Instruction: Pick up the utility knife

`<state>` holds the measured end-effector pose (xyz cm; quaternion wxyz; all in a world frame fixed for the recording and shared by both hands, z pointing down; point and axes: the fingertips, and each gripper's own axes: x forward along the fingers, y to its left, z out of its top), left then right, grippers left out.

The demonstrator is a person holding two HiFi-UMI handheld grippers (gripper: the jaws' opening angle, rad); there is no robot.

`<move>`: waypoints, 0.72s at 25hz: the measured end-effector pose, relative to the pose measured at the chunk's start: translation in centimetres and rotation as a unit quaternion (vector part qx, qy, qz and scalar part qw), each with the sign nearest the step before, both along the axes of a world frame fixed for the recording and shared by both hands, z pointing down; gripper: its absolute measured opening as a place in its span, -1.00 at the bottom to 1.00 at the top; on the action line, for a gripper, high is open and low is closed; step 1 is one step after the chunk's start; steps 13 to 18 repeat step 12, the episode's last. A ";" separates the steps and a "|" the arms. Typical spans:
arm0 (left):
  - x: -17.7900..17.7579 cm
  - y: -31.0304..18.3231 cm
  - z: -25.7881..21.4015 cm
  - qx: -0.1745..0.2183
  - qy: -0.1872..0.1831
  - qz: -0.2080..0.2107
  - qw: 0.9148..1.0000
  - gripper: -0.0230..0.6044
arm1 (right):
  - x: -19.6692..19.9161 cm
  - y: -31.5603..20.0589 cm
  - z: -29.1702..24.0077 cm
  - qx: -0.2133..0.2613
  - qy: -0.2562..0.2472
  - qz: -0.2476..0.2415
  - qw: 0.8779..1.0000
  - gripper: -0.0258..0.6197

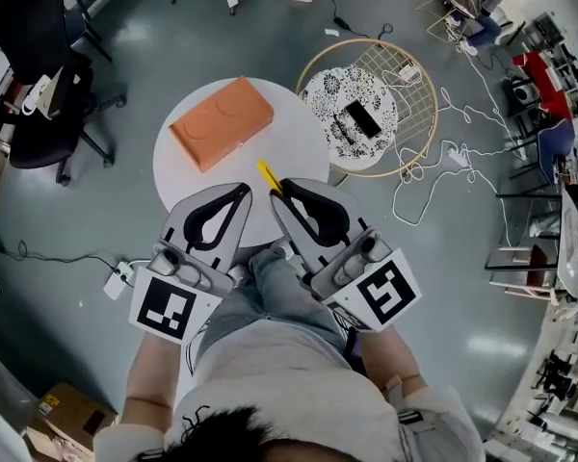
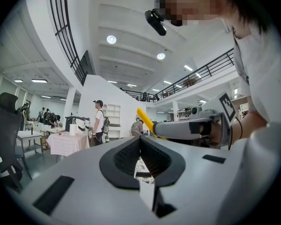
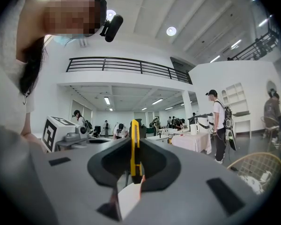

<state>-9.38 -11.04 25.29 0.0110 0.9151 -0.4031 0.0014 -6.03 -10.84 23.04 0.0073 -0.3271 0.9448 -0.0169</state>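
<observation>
My right gripper [image 1: 280, 191] is shut on the yellow utility knife [image 1: 268, 174], whose tip sticks out past the jaws above the near edge of the round white table [image 1: 173, 166]. In the right gripper view the knife [image 3: 135, 156] stands edge-on, clamped between the black pads of the right gripper [image 3: 134, 138]. My left gripper [image 1: 243, 192] hangs just left of it, shut with nothing between its jaws. The left gripper view shows the left gripper [image 2: 140, 138] with its pads pressed together. Beyond them the knife [image 2: 144, 120] juts from the right gripper [image 2: 155, 128]. Both grippers are lifted clear of the table.
An orange box [image 1: 222, 121] lies on the white table. To the right stands a round wire-framed table [image 1: 416, 133] with a patterned mat and a black phone [image 1: 362, 118]. A black office chair [image 1: 39, 75] is at the left. Cables [image 1: 443, 152] trail over the floor. People stand in the background.
</observation>
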 end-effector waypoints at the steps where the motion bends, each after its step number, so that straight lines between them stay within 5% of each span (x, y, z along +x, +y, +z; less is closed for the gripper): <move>1: 0.0 0.1 -0.1 0.001 0.001 0.000 1.000 -0.89 | -0.1 0.2 0.0 0.001 0.000 -0.001 1.000 -0.73; 18: 0.1 0.6 -0.2 0.005 0.005 0.003 1.000 -0.89 | -0.5 0.6 -0.4 0.009 0.002 -0.006 1.000 -0.73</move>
